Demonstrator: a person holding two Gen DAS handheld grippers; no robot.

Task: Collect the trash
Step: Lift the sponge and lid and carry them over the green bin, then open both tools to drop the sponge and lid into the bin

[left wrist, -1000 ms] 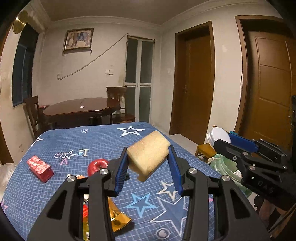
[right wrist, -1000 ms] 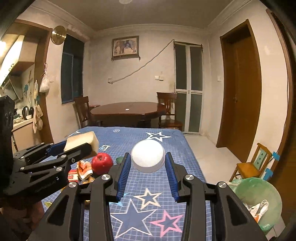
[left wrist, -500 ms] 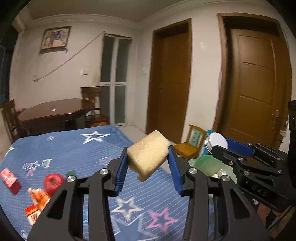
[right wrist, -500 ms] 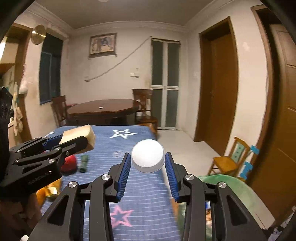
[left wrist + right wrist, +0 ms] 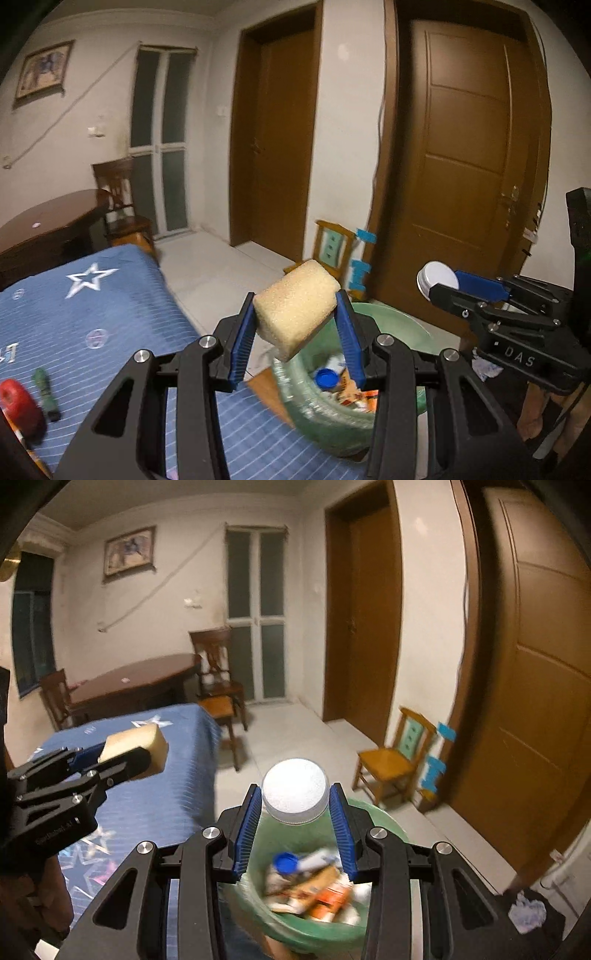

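My left gripper (image 5: 295,332) is shut on a yellow sponge (image 5: 295,310) and holds it in the air above the near rim of a green trash bin (image 5: 325,410). My right gripper (image 5: 293,819) is shut on a white round lid (image 5: 294,791) and holds it over the same bin (image 5: 266,919), which has several pieces of trash inside. The left gripper with the sponge (image 5: 133,744) shows at the left of the right wrist view. The right gripper with the lid (image 5: 437,278) shows at the right of the left wrist view.
The blue star-pattern tablecloth (image 5: 92,325) lies left of the bin, with a red apple (image 5: 18,402) and a green stick (image 5: 46,393) on it. A small wooden chair (image 5: 391,760) stands by brown doors (image 5: 535,701). A dark dining table (image 5: 136,683) with chairs is behind.
Both grippers have swung right, away from the tablecloth and over the green bin, each still holding its object. The bin's contents have come into view.
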